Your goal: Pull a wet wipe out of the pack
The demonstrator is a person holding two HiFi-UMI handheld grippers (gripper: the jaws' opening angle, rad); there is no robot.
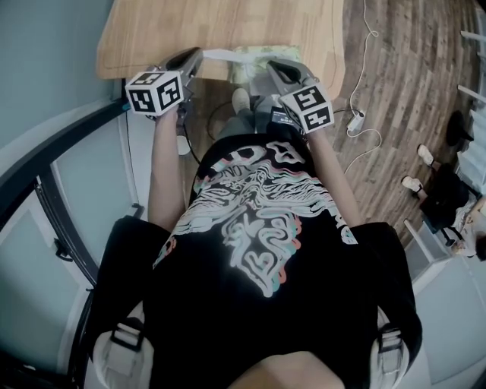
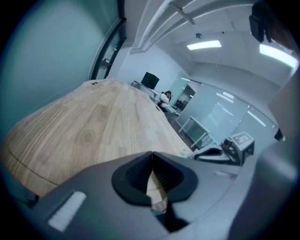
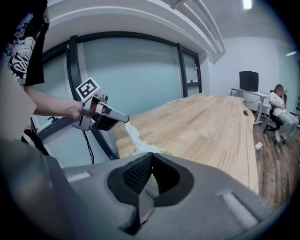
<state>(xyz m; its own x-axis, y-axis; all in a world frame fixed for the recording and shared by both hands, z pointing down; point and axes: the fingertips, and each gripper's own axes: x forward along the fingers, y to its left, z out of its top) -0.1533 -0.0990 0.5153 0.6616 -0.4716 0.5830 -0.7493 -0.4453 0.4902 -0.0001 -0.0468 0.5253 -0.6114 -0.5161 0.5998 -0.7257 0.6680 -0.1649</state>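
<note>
At the near edge of the pale wooden worktop, the left tool was clamped on a white wet wipe. The wipe was part-drawn from the pale green soft pack, which the right tool pinched steady. The next move was probably a further leftward pull to free it.

White wipe stretched from greenish pack, prob at table edge

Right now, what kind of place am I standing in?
Probably an office meeting area: a long wooden table, glass walls, and a person seated by a monitor in the background.
</note>
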